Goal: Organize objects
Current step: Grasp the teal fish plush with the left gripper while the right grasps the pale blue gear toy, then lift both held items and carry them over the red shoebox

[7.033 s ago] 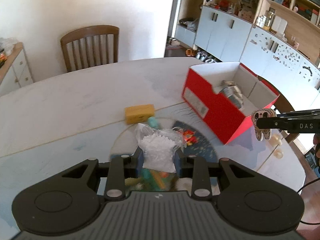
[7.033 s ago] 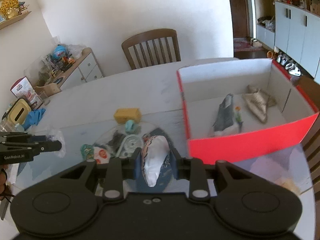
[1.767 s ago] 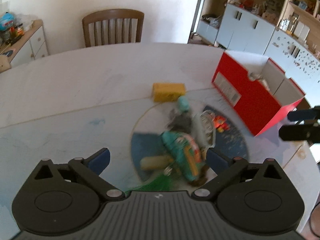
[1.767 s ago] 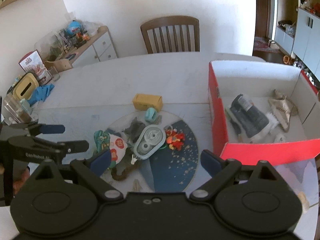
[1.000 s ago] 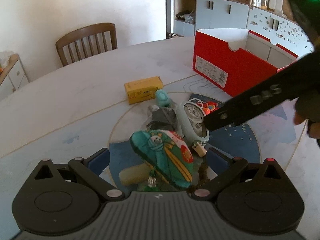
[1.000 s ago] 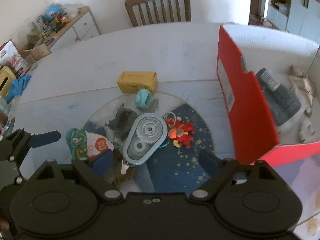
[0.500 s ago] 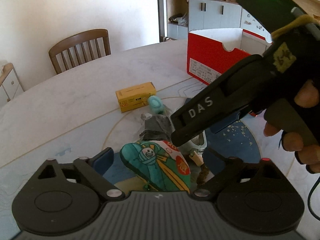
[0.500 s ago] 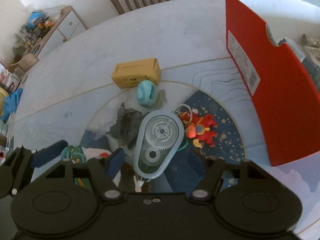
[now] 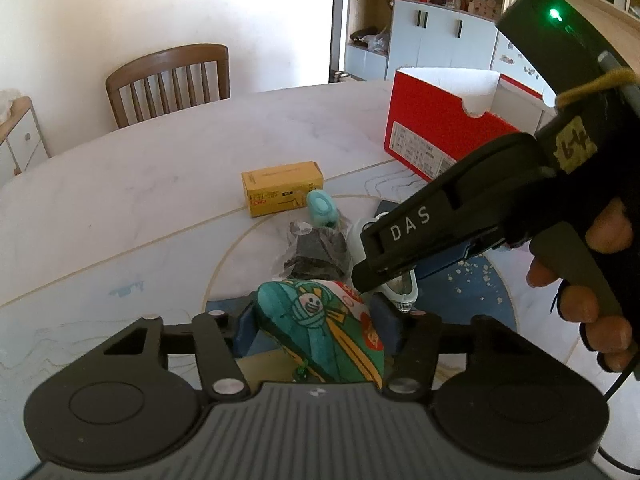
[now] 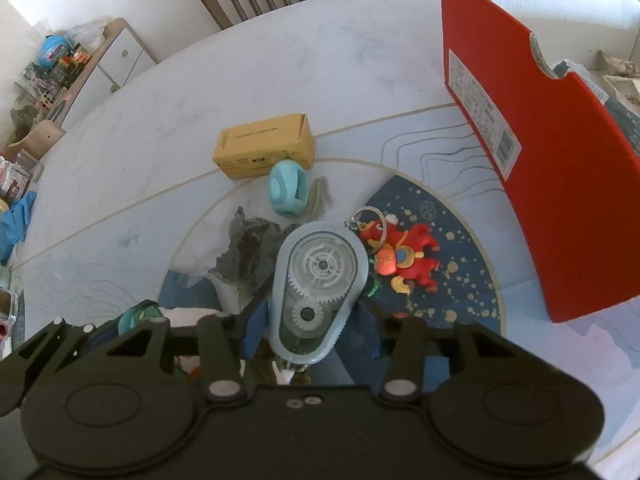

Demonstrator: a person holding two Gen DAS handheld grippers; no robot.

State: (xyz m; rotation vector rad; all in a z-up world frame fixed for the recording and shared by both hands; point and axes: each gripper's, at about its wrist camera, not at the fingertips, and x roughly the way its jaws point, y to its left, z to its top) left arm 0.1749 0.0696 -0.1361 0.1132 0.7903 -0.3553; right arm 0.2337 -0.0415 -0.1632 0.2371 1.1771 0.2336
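Note:
My left gripper (image 9: 316, 330) is shut on a green cartoon pouch (image 9: 320, 332) on the table. My right gripper (image 10: 310, 328) is shut on a pale blue correction-tape dispenser (image 10: 316, 288) with clear gears. In the left wrist view the right gripper's black body (image 9: 460, 220) crosses just above the pouch. A red open box (image 10: 540, 120) stands at the right with packets inside. A yellow box (image 10: 264, 146), a teal round toy (image 10: 288, 188), a dark crumpled bag (image 10: 248, 252) and a red figure keychain (image 10: 404, 258) lie on the table.
The table has a round blue mat (image 10: 460, 280) under the pile. A wooden chair (image 9: 168, 80) stands at the far side. A cluttered sideboard (image 10: 60, 80) is at the left, cupboards (image 9: 440, 36) behind the box.
Both grippers have closed: the left on the green pouch, the right on the tape dispenser. The right gripper has come lower and closer to the pile.

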